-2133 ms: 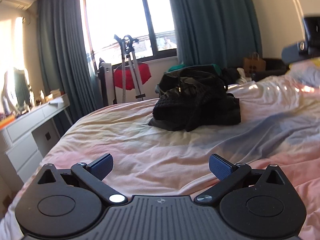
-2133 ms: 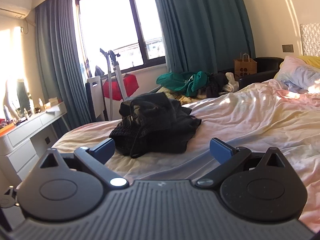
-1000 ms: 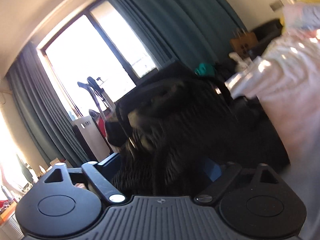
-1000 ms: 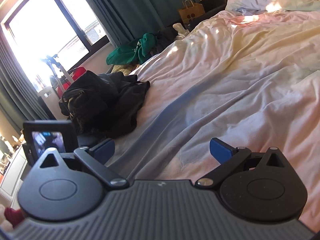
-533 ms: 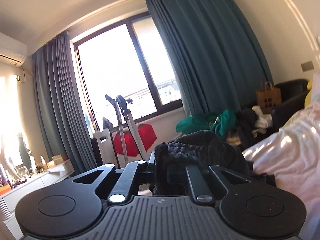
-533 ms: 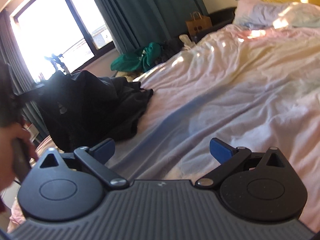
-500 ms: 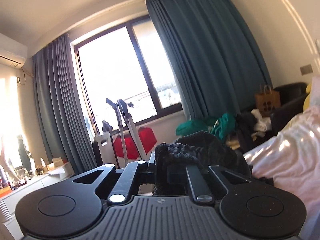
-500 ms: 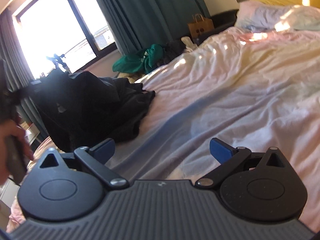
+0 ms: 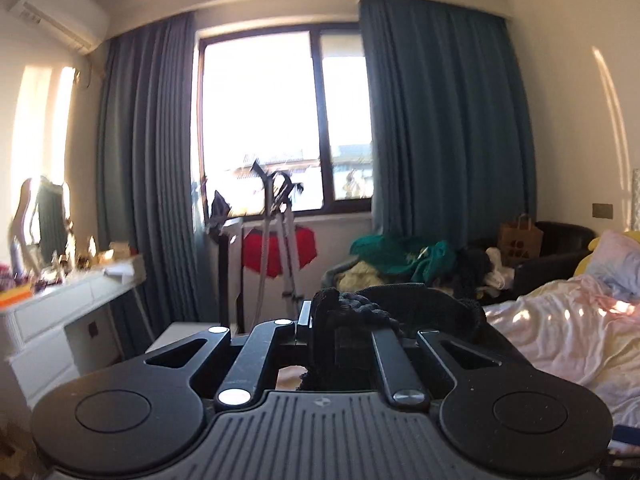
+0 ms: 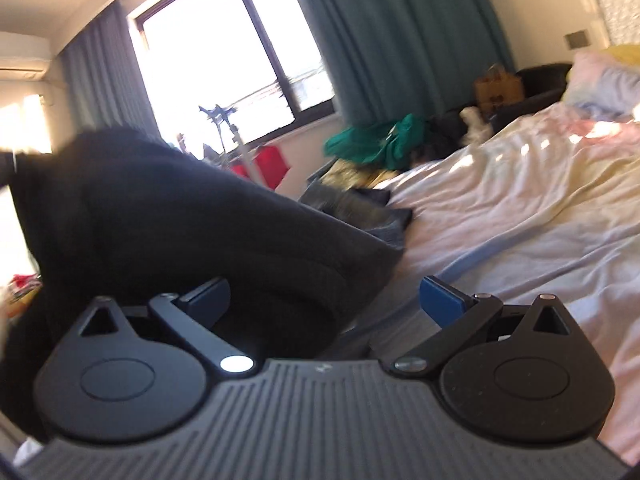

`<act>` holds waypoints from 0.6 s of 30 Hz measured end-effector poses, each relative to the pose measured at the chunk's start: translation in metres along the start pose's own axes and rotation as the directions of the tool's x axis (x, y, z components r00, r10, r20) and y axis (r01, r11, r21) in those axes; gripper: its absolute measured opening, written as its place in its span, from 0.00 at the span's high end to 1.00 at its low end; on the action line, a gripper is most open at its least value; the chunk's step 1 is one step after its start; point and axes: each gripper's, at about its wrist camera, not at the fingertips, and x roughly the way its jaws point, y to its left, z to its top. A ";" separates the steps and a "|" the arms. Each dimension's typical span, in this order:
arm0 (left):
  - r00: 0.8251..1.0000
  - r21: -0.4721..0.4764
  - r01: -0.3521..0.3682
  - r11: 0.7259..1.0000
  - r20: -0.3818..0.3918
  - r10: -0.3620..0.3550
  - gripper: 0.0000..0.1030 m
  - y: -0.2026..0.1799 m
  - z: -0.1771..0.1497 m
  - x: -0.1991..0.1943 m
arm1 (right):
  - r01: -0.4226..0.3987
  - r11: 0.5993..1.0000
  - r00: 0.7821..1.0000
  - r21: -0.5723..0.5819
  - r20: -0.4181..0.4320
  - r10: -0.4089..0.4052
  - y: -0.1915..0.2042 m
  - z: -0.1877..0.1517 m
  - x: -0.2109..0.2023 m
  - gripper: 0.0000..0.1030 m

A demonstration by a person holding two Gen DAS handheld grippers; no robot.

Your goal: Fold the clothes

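My left gripper (image 9: 340, 344) is shut on a bunched edge of a black knit garment (image 9: 420, 308), held up well above the bed. The same black garment (image 10: 180, 220) fills the left half of the right wrist view, stretched up and to the left out of the frame, blurred. My right gripper (image 10: 324, 296) stands open low over the bed, its blue fingertips (image 10: 440, 300) apart, with the garment's lower fold lying just ahead of its left finger. A few dark clothes (image 10: 372, 212) remain on the pale pink bedsheet (image 10: 520, 208).
A white dresser (image 9: 72, 300) with small items stands at the left. By the window are a red-covered rack (image 9: 280, 248) and metal stand. A heap of green and other clothes (image 9: 404, 256) lies on a chair, beside a paper bag (image 9: 520, 236) and pillows (image 9: 616, 260).
My left gripper closed on the black garment in the pile and lifted it high off the bed. In the right wrist view the garment now rises across the left side.
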 end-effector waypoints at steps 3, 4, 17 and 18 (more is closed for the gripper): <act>0.988 -0.096 -0.006 0.995 -0.155 -0.009 0.91 0.060 -0.055 0.005 | -0.037 0.999 0.997 0.023 -0.066 0.039 0.011 -0.004 0.000 0.00; 0.981 -0.129 -0.015 0.992 -0.193 -0.010 0.91 0.075 -0.071 0.008 | -0.063 0.998 0.994 0.019 -0.089 0.064 0.017 -0.006 0.000 0.00; 0.945 -0.207 0.032 0.978 -0.312 -0.097 0.35 0.129 -0.122 -0.003 | -0.305 0.882 0.932 -0.359 -0.303 0.199 0.152 -0.076 0.007 0.29; 0.940 -0.207 0.026 0.978 -0.329 -0.094 0.35 0.126 -0.123 -0.001 | -0.300 0.875 0.932 -0.381 -0.312 0.184 0.158 -0.081 0.013 0.30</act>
